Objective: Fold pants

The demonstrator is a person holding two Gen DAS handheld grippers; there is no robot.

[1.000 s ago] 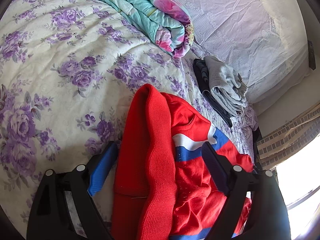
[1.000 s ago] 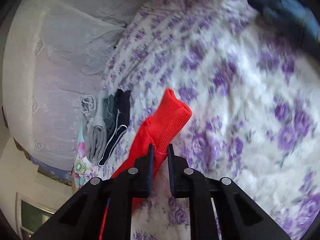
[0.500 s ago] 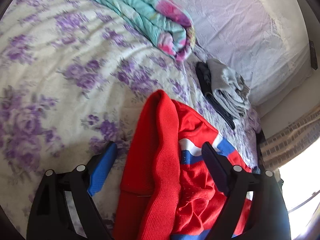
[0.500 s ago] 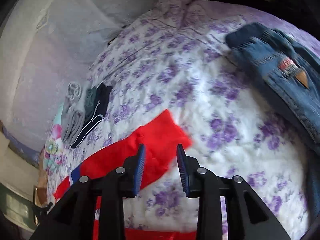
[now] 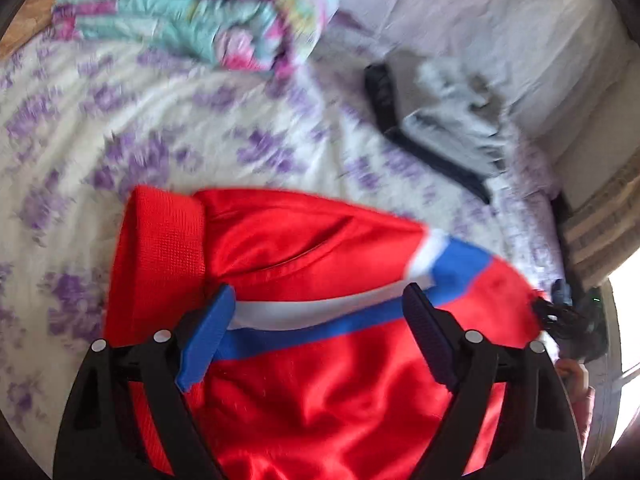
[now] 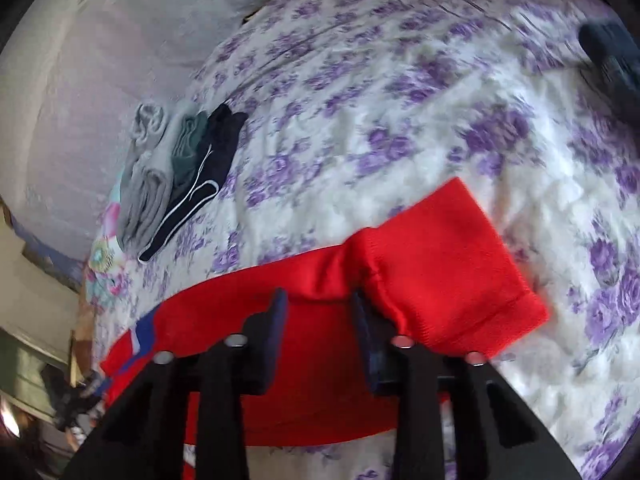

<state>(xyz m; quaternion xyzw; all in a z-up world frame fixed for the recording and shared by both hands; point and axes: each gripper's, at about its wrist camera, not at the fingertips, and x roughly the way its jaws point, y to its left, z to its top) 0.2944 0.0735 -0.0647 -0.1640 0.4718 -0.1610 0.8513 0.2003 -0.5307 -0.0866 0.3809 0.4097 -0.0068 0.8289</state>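
Left tool [image 5: 316, 332] and right tool [image 6: 320, 320] gape wide over red pants [image 5: 320, 248]

The left gripper [image 5: 316, 328] points forward and downward with its jaws spread wide and nothing pinched between them. The right gripper [image 6: 320, 330] is angled the same way, its jaws parted by a narrower gap, also gripping nothing.

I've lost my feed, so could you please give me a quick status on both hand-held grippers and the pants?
Left hand-held gripper open. Right hand-held gripper open. Both over red track pants, flat on floral bedsheet. Nothing in the way.
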